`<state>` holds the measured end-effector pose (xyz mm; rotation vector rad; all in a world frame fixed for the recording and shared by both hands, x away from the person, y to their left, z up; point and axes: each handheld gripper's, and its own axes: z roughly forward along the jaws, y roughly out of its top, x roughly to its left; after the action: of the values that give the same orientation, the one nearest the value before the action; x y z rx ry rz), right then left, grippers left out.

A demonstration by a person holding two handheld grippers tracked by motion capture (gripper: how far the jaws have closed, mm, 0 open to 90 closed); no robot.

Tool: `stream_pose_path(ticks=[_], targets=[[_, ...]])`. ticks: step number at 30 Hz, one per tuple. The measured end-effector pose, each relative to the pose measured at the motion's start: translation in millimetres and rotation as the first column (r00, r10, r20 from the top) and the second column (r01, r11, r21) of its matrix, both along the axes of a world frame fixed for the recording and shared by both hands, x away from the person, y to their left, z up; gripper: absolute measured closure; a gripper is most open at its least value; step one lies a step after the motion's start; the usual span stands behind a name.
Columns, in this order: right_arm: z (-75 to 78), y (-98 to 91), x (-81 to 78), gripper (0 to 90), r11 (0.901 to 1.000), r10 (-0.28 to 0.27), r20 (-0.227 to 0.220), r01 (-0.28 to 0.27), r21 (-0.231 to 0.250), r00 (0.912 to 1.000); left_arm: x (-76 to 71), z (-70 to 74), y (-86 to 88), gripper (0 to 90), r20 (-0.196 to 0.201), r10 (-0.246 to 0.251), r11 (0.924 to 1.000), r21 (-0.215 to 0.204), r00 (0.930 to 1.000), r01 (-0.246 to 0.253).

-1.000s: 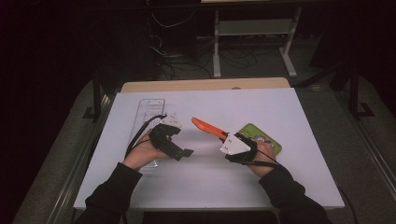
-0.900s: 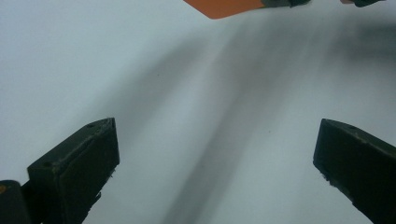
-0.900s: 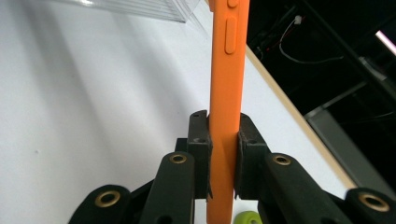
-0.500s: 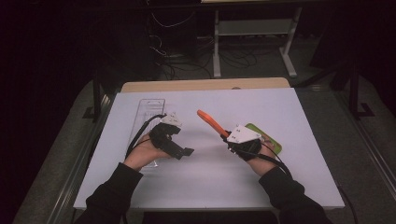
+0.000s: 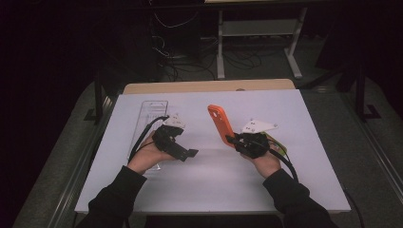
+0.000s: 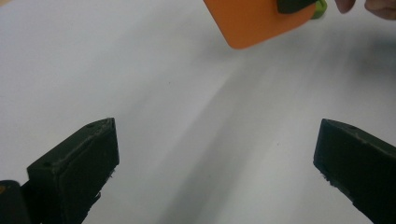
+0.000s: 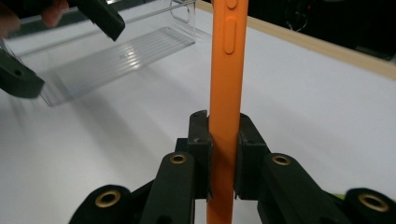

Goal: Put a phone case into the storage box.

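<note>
One clear tray beside left gripper.

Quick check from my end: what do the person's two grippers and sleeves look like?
Both the left gripper and right gripper are black, each topped by a grey three-cornered plate and trailing a black cable. Brass-coloured rivets dot the right gripper's linkage. Sleeves are dark.

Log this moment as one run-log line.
right gripper: shut on orange case, held off white table | left gripper: open, empty | clear tray: beside left hand | green item: under right hand
</note>
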<state>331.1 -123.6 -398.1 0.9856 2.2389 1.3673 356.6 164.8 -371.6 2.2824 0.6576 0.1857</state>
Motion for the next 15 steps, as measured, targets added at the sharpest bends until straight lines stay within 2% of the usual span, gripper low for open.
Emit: stream_pose_path(ticks=[1, 2, 5, 7, 8, 9, 10, 13, 14, 15], targets=[[0.0, -1.2, 0.7, 78.1, 0.9999, -0.003, -0.008, 0.003, 0.012, 1.0000, -0.8, -0.3, -1.2, 0.0, -0.009, 0.016, 0.9996, -0.024, 0.9998, -0.016], [-0.3, -2.3, 1.3, 78.1, 0.9992, -0.010, -0.032, 0.011, 0.038, 0.9994, -0.9, -0.1, -1.4, 0.0, -0.007, 0.019, 0.9995, -0.026, 0.9998, -0.019], [-0.5, -4.5, 2.2, 78.1, 0.9975, -0.012, -0.050, 0.016, 0.069, 0.9987, 0.4, 1.0, 0.1, 0.0, 0.004, 0.030, 0.9989, -0.036, 0.9996, -0.030], [-1.0, -4.8, 2.8, 78.1, 0.9968, -0.015, -0.059, 0.019, 0.078, 0.9982, 0.6, 1.5, 0.4, 0.0, 0.000, 0.052, 0.9962, -0.070, 0.9986, -0.052], [-1.3, -4.5, 2.7, 78.1, 0.9966, -0.016, -0.064, 0.021, 0.079, 0.9978, 1.6, 2.4, 1.5, 0.0, 0.001, 0.047, 0.9964, -0.072, 0.9989, -0.046], [-1.6, -4.2, 2.6, 78.1, 0.9964, -0.017, -0.067, 0.023, 0.081, 0.9976, 1.6, 3.3, 1.2, 0.0, -0.006, 0.063, 0.9925, -0.105, 0.9980, -0.063], [-2.2, -3.8, 2.6, 78.1, 0.9963, -0.016, -0.071, 0.022, 0.083, 0.9973, 2.6, 4.1, 1.9, 0.0, 0.003, 0.063, 0.9921, -0.109, 0.9980, -0.062], [-3.0, -1.2, 1.5, 78.1, 0.9958, -0.013, -0.082, 0.021, 0.089, 0.9966, 3.0, 6.2, 1.6, 0.0, -0.002, 0.079, 0.9880, -0.133, 0.9969, -0.079], [-3.4, 0.1, 0.9, 78.1, 0.9953, -0.013, -0.085, 0.021, 0.095, 0.9963, 3.7, 6.8, 2.1, 0.0, 0.009, 0.080, 0.9880, -0.133, 0.9968, -0.078], [-3.5, 1.1, 0.6, 78.1, 0.9955, -0.012, -0.083, 0.020, 0.093, 0.9964, 3.2, 6.9, 1.2, 0.0, -0.004, 0.092, 0.9838, -0.154, 0.9957, -0.092]])
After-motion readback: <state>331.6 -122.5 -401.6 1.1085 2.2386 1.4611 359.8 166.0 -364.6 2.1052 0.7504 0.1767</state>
